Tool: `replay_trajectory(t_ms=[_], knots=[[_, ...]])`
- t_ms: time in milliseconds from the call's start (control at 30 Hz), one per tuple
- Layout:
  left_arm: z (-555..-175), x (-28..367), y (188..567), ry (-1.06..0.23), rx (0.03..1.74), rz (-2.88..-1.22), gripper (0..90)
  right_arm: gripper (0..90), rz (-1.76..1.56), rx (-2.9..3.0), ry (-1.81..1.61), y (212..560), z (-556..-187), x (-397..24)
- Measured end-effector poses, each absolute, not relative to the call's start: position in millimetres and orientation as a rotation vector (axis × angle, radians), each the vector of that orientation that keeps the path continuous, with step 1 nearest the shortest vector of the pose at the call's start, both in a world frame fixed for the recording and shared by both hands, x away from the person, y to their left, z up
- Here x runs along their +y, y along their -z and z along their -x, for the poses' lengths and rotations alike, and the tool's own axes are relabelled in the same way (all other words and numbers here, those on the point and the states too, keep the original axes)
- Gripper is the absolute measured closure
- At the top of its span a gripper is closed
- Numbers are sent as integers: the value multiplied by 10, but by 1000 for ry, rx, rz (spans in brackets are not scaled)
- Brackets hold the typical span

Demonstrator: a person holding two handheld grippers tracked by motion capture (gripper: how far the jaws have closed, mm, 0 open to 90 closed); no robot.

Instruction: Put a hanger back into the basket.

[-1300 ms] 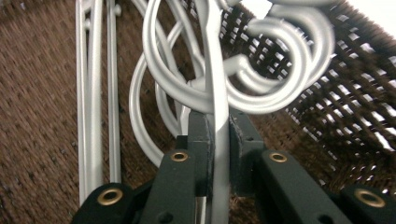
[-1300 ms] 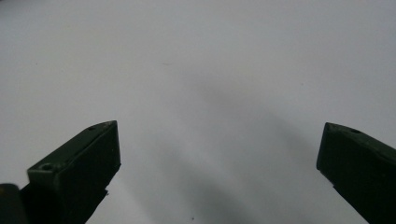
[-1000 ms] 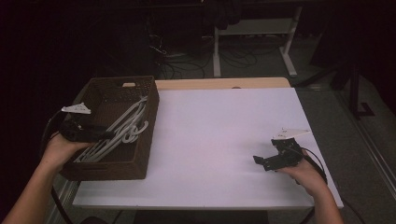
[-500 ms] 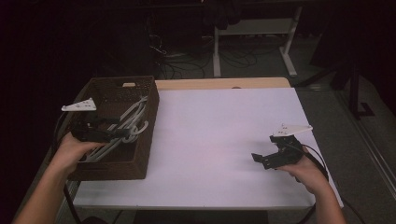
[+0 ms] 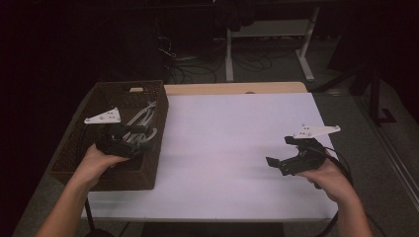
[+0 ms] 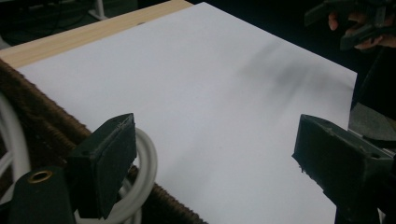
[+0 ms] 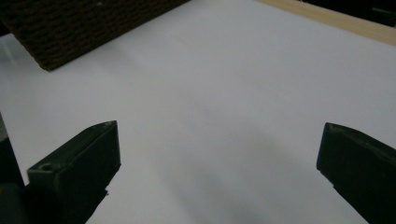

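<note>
The white cable [image 5: 141,123] lies coiled in the basket [image 5: 84,133] at the counter's left edge, directly under the released left gripper [image 5: 129,143], whose jaws have just been opening, while the right gripper [image 5: 276,165], also released, hangs well apart near the right edge.

dark brown woven basket [image 5: 81,140], white cables [image 5: 143,118], white table sheet [image 5: 232,143], black tools

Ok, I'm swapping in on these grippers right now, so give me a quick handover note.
Left gripper: over the brown basket, jaws just opened, holding nothing.
Right gripper: open and empty above the white table.
White cables: coiled inside the basket; one loop rests by the left jaw at the rim.
Done: cables appear dropped into the basket.
Left: probably just pull the left gripper away.
</note>
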State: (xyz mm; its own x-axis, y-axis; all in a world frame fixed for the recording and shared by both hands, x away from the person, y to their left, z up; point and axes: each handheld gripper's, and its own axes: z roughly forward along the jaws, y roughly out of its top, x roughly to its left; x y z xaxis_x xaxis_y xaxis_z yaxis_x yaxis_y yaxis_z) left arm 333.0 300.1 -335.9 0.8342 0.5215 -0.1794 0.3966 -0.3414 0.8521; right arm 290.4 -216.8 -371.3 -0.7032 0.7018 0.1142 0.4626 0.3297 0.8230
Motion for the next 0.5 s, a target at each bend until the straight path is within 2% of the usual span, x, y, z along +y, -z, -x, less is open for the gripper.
replay_trajectory(t_ms=[267,500], knots=[[-3305,2945,3419,-165,665,-1986,30,0,-1017,2309,-1343,3575,-2914,-2151],[-3299,2941,3420,-170,658,-1986,13,0,-1007,2307,-1350,3559,-2934,-2120]])
